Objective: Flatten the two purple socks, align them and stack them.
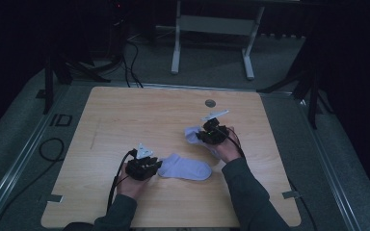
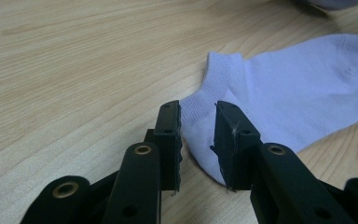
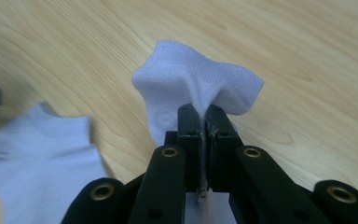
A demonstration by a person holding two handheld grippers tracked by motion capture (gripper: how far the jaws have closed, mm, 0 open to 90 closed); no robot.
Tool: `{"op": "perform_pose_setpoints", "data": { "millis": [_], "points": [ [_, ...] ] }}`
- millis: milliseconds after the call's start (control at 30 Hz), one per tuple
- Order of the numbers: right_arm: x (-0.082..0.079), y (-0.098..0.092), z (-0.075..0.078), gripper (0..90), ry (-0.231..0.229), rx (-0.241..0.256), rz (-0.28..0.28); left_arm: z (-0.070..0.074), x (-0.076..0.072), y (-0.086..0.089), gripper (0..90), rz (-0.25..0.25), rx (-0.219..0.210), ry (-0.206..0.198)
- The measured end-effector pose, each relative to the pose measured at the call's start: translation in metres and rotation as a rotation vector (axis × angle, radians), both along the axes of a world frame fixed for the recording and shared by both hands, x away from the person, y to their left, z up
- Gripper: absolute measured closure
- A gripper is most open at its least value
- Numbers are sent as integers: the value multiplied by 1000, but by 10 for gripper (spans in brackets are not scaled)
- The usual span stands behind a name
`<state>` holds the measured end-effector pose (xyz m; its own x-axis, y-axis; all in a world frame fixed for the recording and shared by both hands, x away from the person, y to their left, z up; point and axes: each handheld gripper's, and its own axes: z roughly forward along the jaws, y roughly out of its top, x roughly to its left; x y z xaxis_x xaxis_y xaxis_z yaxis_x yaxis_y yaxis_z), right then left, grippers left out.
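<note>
Wooden table [image 1: 125, 115] in a dark room | flat sock [image 1: 185, 168] lies near-centre | left gripper [image 2: 198, 140] slightly parted, jaws straddling its cuff edge | right gripper [image 3: 203, 121] pinched tight on second sock [image 3: 191, 84], bunched, right of centre, farther back

Right gripper [image 3: 204, 116] with jaws closed on the bunched cuff of a white sock [image 3: 191, 84]; a second sock [image 3: 37, 158] lies flat on the wooden table [image 3: 307, 56], left of the jaws.
</note>
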<state>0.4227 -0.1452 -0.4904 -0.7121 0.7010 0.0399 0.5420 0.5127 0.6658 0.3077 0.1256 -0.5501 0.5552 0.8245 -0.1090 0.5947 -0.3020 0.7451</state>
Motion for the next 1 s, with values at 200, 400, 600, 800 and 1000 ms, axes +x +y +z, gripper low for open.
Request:
{"op": "perform_pose_setpoints", "data": {
  "millis": [200,400,600,800,1000],
  "points": [
    [-13,-14,19,852,-22,66,7,-1,0,-1,706,-1,2,1],
    [-41,-17,43,844,-65,119,57,-1,-1,-2,708,-13,0,-2],
    [-71,-9,45,831,-84,105,95,0,-2,-3,708,-15,1,-1],
    [-79,-6,36,834,-87,85,61,0,-2,-4,708,-21,3,0],
    [-84,-8,44,869,-117,97,33,0,-2,-3,708,-21,2,3]
  ]
}}
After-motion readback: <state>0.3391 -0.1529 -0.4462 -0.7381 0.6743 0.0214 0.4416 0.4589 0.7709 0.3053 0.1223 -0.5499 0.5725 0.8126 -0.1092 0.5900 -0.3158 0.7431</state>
